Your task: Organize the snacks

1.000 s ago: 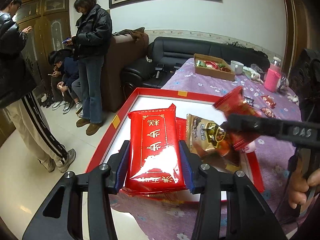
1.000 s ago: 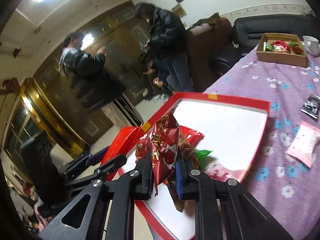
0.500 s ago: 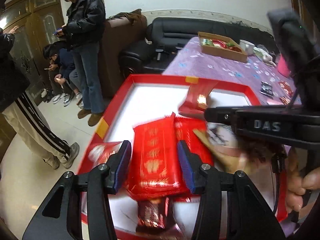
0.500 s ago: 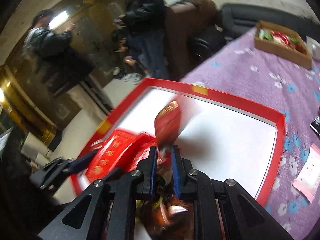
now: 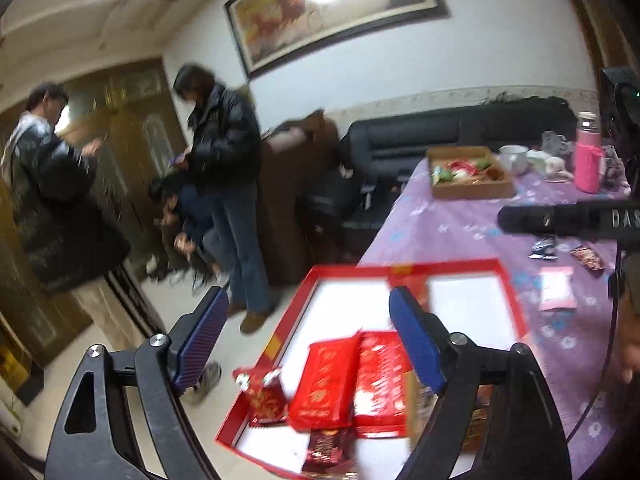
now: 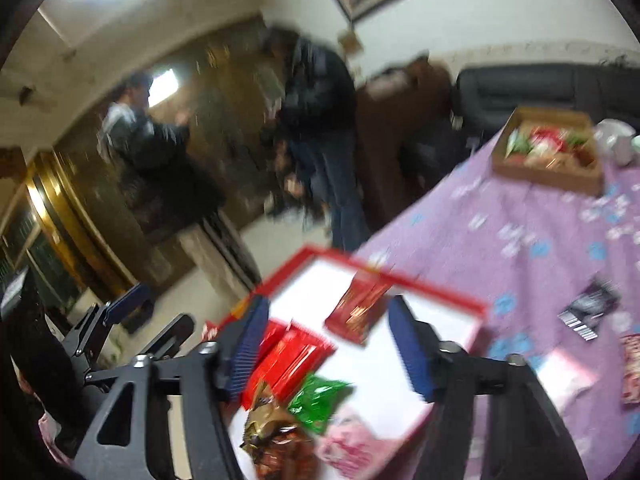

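Now both grippers hang above the red tray, jaws spread wide and empty: the left gripper over two flat red packets at its 6 o'clock, the right gripper over a small red packet at 12 o'clock.

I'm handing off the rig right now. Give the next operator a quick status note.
Left hand-held gripper: open, empty, above the red tray.
Right hand-held gripper: open, empty, also over the tray.
Done: red packs, a green packet and a brown one lie in the tray.
Left: the white-pink packet and two dark packets on the purple tablecloth.
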`<state>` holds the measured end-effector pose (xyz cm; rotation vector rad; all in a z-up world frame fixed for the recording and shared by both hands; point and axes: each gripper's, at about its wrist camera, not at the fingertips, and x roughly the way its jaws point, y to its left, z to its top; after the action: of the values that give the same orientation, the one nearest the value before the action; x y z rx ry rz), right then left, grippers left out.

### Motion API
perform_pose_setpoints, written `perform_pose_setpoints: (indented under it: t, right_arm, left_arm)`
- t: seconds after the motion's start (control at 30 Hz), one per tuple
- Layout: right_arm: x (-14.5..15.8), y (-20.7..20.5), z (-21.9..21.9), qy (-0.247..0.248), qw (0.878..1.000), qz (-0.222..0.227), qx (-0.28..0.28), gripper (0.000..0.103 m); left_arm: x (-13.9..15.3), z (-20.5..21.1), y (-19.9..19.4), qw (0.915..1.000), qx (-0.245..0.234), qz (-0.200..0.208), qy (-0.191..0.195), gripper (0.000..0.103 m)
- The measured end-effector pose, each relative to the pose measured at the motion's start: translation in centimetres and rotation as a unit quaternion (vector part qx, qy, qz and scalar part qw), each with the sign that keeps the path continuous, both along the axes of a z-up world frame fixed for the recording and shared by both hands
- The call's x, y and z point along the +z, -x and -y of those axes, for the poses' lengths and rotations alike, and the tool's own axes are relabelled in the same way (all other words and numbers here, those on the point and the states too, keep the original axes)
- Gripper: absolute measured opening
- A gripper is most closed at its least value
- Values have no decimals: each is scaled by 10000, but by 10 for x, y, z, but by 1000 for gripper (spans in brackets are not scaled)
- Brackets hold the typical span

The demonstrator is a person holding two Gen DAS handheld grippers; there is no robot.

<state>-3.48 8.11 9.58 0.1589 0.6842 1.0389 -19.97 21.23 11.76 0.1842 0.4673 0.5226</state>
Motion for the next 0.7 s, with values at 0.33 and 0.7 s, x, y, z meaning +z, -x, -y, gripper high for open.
perform_pose_setpoints:
  t: [0.33,0.7]
  right_arm:
    - [-16,-68,129,-647,9771,-844,-1844,69]
    - [-16,-63,123,-465,9784,-687,-1895,69]
  left_arm:
    - [-9,56,-25,9958,-774,-439,211,84]
    - [-14,54,-24,9943,-726,-610,496,84]
